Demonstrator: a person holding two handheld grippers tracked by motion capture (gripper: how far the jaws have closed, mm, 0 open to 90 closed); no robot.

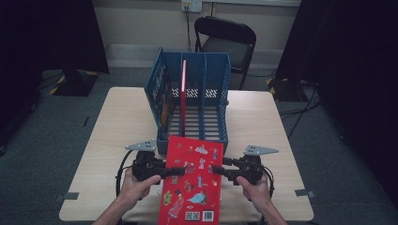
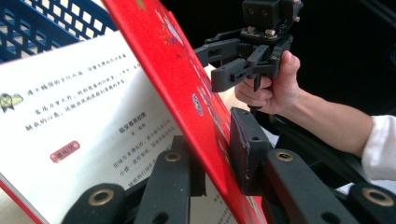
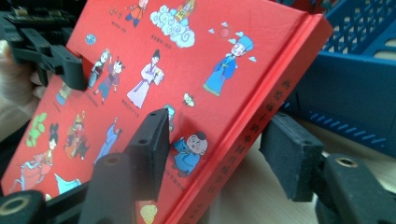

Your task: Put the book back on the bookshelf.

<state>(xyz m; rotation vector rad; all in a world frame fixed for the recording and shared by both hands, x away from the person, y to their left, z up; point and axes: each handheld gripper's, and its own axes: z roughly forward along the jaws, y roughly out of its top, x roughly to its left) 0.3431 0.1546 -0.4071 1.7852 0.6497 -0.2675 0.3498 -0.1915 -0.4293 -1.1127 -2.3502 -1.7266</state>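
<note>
A red hardcover picture book (image 1: 190, 183) is held tilted in front of the blue rack (image 1: 212, 75), its far edge near the rack's front. My left gripper (image 1: 177, 171) is shut on the book's red cover (image 2: 177, 70), which stands lifted off the white printed pages (image 2: 84, 116). The left gripper (image 3: 74, 70) also grips the cover's far side in the right gripper view. My right gripper (image 1: 217, 169) is open and straddles the spine edge (image 3: 261, 107): one jaw rests on the cover, the other stands apart below the spine. The right gripper (image 2: 224, 63) appears beyond the cover.
Inside the rack a thin red book (image 1: 183, 77) stands upright, and another colourful book (image 1: 162, 96) leans in the left slot. A black folding chair (image 1: 225, 42) stands behind the wooden table (image 1: 117, 122). Dark curtains flank both sides.
</note>
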